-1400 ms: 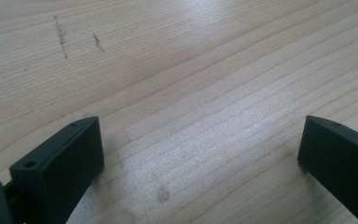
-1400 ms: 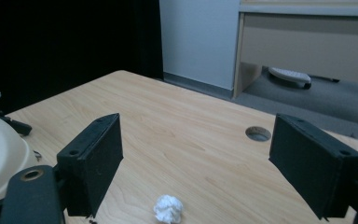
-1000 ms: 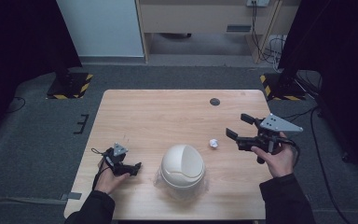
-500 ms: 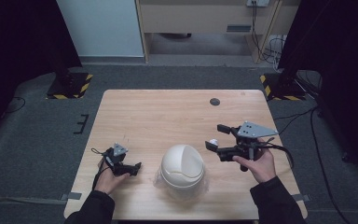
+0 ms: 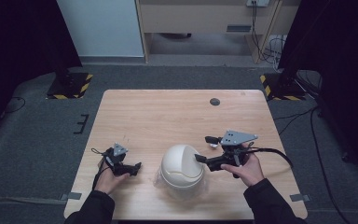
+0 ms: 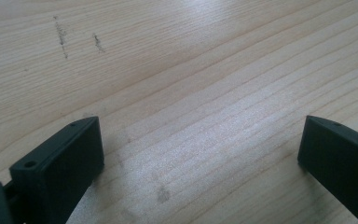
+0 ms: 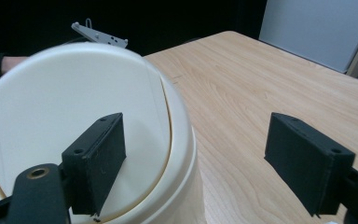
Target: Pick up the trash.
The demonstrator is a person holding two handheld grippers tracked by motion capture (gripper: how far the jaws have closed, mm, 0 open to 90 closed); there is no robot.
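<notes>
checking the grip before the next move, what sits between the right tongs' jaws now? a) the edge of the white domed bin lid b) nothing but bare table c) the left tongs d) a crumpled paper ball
a: in the right gripper view the right tongs stand open, one jaw over the white domed bin lid and the other over the table, not closed on it.

The cream-white domed plastic bin [image 5: 182,169] has a lid outlined by a thin tan seam. The light wooden counter [image 5: 168,116] shows fine pale-brown grain lines, a few small dark scuffs and one dark round spot [image 5: 215,101]. Both black tongs [image 5: 204,149] [image 5: 137,167] have matt black jaws; the right carries a grey three-cornered plate [image 5: 238,137]. The floor's stand bases [image 5: 70,85] bear yellow-and-black stripes.
</notes>
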